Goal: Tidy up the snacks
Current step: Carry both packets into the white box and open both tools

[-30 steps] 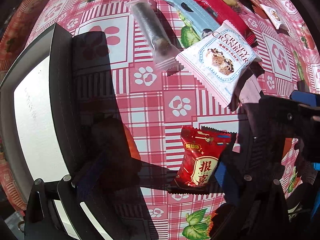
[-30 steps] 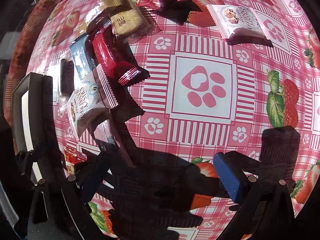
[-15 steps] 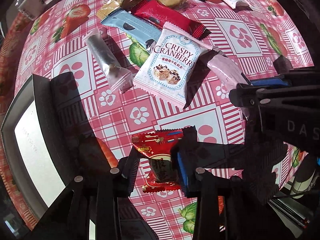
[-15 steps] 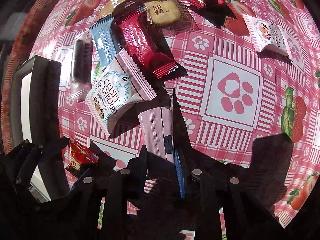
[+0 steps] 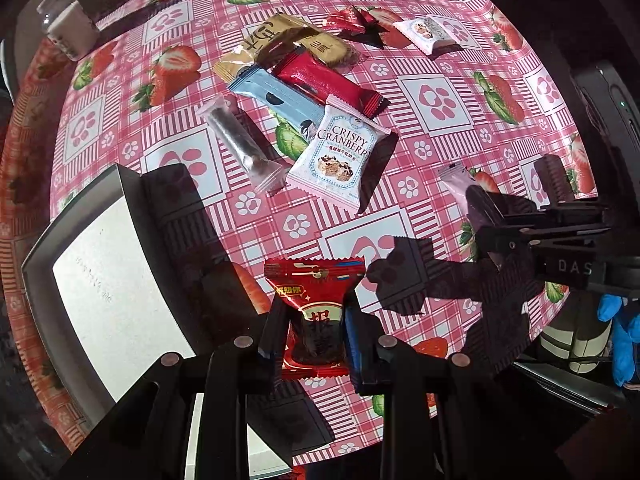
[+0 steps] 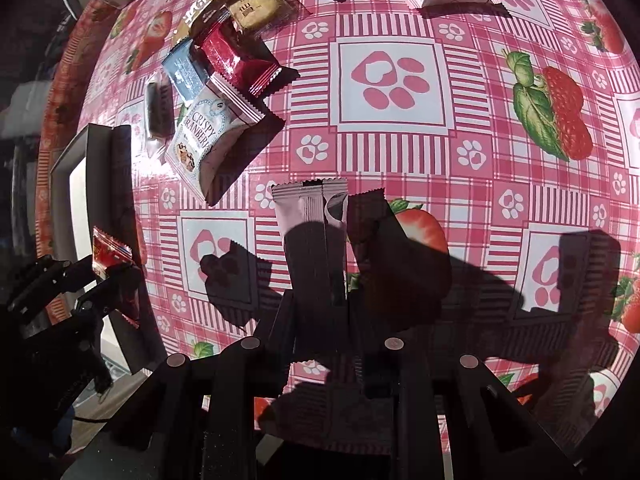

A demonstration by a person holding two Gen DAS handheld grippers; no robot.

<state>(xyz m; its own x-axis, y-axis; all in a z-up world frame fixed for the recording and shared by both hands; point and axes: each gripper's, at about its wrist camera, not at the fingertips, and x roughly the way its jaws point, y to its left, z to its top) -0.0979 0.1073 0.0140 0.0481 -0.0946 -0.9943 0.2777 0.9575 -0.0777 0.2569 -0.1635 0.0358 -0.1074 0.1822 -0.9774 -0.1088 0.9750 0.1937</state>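
My left gripper (image 5: 314, 330) is shut on a red snack packet (image 5: 316, 296) and holds it above the tablecloth, beside the black-rimmed white box (image 5: 108, 276). My right gripper (image 6: 320, 312) is shut on a pale pink snack bar (image 6: 310, 236) and holds it up over the table. The right gripper also shows in the left wrist view (image 5: 480, 216) with the pink bar (image 5: 456, 184). The left gripper (image 6: 108, 276) with the red packet (image 6: 108, 254) shows at the left of the right wrist view, near the box (image 6: 80, 184).
A pile of snacks lies beyond: a Crispy Cranberry packet (image 5: 340, 156), a clear-wrapped dark bar (image 5: 240, 144), a blue packet (image 5: 276, 98), a red packet (image 5: 324, 80) and gold packets (image 5: 276, 44). A second cranberry packet (image 5: 424, 34) lies at the far right. A small bottle (image 5: 66, 30) stands far left.
Both grippers have lifted their snacks off the tablecloth. The left has risen with the red packet; the right has drawn the pink bar to the right, away from the pile.
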